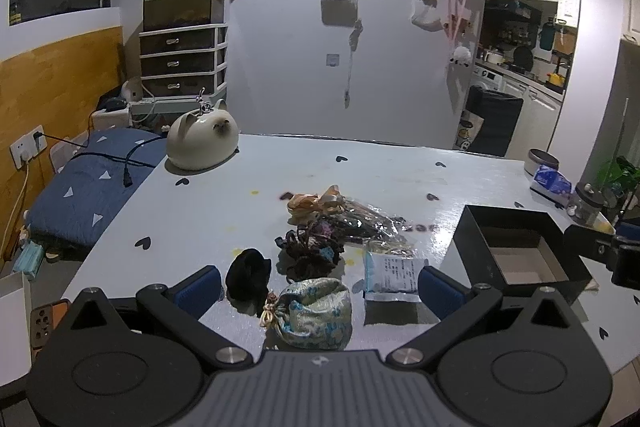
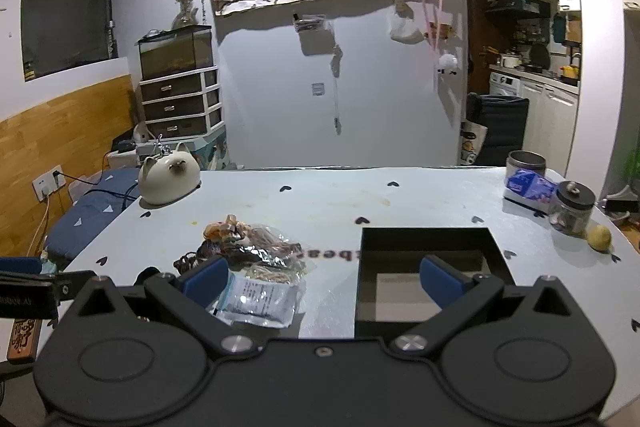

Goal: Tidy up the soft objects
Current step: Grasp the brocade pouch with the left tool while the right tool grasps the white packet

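Observation:
A pile of soft things lies mid-table: a brocade drawstring pouch (image 1: 316, 313), a black scrunchie (image 1: 248, 277), dark hair ties (image 1: 310, 251), an orange ribbon (image 1: 316, 203), crinkly plastic bags (image 1: 368, 223) and a white sachet (image 1: 394, 273). An open black box (image 1: 520, 251) stands to the right. My left gripper (image 1: 320, 287) is open, its jaws on either side of the pouch, just above the table. My right gripper (image 2: 324, 281) is open and empty, between the sachet (image 2: 260, 301) and the box (image 2: 430, 267).
A white cat-shaped ceramic pot (image 1: 202, 143) stands at the table's far left corner. At the right edge are a tin (image 2: 525, 161), a blue tissue pack (image 2: 528, 187), a glass jar (image 2: 572, 207) and a small lemon (image 2: 599, 237). The table (image 2: 340, 199) has heart marks.

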The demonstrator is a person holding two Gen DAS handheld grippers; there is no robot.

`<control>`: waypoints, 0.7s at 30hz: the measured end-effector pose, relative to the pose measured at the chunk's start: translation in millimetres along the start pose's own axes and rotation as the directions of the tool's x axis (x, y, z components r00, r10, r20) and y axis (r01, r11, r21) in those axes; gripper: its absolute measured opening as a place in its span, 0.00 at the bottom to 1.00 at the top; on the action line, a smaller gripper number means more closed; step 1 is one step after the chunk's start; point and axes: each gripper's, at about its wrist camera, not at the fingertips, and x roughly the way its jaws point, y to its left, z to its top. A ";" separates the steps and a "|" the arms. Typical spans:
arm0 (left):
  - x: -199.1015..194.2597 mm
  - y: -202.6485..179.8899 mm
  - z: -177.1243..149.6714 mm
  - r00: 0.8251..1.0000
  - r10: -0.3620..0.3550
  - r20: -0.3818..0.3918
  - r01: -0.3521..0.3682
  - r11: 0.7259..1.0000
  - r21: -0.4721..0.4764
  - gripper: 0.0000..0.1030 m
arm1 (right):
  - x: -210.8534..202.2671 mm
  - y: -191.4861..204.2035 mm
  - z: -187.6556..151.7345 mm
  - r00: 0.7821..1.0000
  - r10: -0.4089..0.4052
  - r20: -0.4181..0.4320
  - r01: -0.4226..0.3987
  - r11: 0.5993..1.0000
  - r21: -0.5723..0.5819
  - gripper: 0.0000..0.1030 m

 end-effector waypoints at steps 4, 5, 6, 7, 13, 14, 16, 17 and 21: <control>13.3 -5.4 8.6 1.000 0.017 -0.013 -0.017 1.000 -0.011 1.00 | 14.4 -4.2 9.1 1.000 0.029 -0.004 -0.029 0.999 -0.019 1.00; 17.3 -6.5 11.4 1.000 0.022 -0.017 -0.022 1.000 -0.012 1.00 | 18.4 -5.7 11.8 0.999 0.036 -0.005 -0.037 0.999 -0.023 1.00; 20.7 -8.8 13.6 0.999 0.028 -0.022 -0.028 1.000 -0.012 1.00 | 26.0 -7.2 17.5 0.999 0.046 -0.009 -0.046 0.999 -0.029 1.00; 24.8 -10.5 15.9 0.999 0.035 -0.026 -0.035 0.999 -0.014 1.00 | 30.5 -8.4 21.0 0.998 0.055 -0.012 -0.055 0.998 -0.033 1.00; 52.7 -21.7 28.1 0.994 0.079 -0.073 -0.081 0.996 -0.026 1.00 | 62.9 -18.1 45.0 0.993 0.114 -0.027 -0.115 0.992 -0.058 1.00; 57.0 -23.5 29.3 0.993 0.086 -0.081 -0.088 0.996 -0.026 1.00 | 68.7 -19.3 48.4 0.992 0.124 -0.031 -0.126 0.990 -0.058 1.00; 66.1 -27.4 30.7 0.990 0.101 -0.101 -0.103 0.994 -0.019 1.00 | 78.6 -21.7 53.5 0.989 0.142 -0.042 -0.144 0.988 -0.055 1.00; 70.8 -28.8 30.3 0.988 0.109 -0.111 -0.111 0.994 -0.015 1.00 | 85.3 -21.6 56.9 0.987 0.153 -0.051 -0.156 0.986 -0.054 1.00; 90.4 -33.2 24.2 0.975 0.142 -0.170 -0.143 0.990 0.003 1.00 | 110.2 -20.4 63.1 0.976 0.193 -0.098 -0.197 0.980 -0.031 1.00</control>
